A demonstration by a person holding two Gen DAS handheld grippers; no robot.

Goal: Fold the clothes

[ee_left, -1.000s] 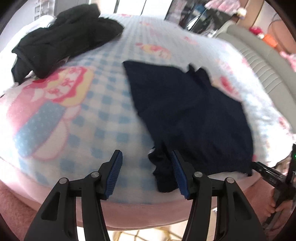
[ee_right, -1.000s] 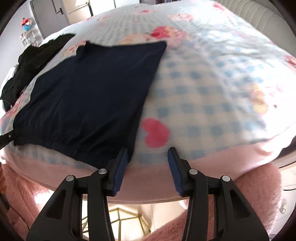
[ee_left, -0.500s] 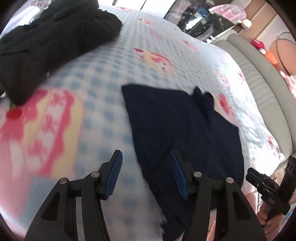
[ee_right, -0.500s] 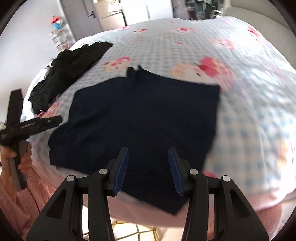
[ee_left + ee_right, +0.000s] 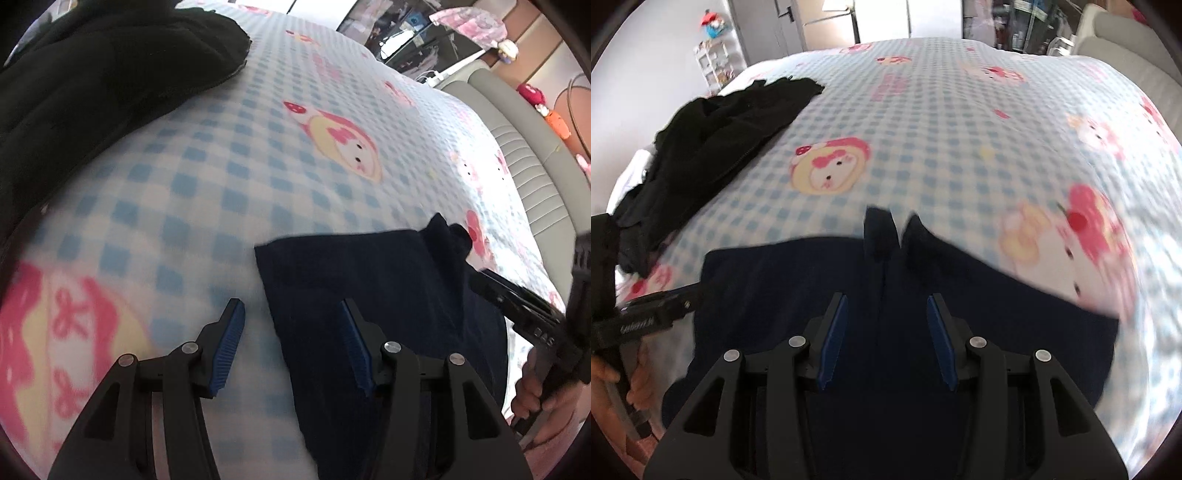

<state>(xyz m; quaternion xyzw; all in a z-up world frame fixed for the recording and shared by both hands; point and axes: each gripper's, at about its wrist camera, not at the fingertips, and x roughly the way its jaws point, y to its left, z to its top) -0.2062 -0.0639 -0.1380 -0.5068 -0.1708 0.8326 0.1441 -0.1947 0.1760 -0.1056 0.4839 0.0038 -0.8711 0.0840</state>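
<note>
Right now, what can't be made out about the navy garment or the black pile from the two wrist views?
- Navy garment: near hem hidden behind the right gripper in right wrist view; in left wrist view, the frame's bottom edge cuts it off.
- Its right edge: motion-blurred, right wrist view.
- Black clothes pile: cut off by the left edge, left wrist view; item count unclear.
- Left gripper: garment contact unclear.

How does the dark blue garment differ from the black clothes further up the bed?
The navy garment lies spread flat in a single layer, while the black clothes sit bunched in a rumpled heap. The navy garment is at the near edge of the bed, under both open grippers; the black clothes lie further off to the left, untouched. The navy one is dark blue, the heap plain black. Both rest on the checked blanket.
</note>
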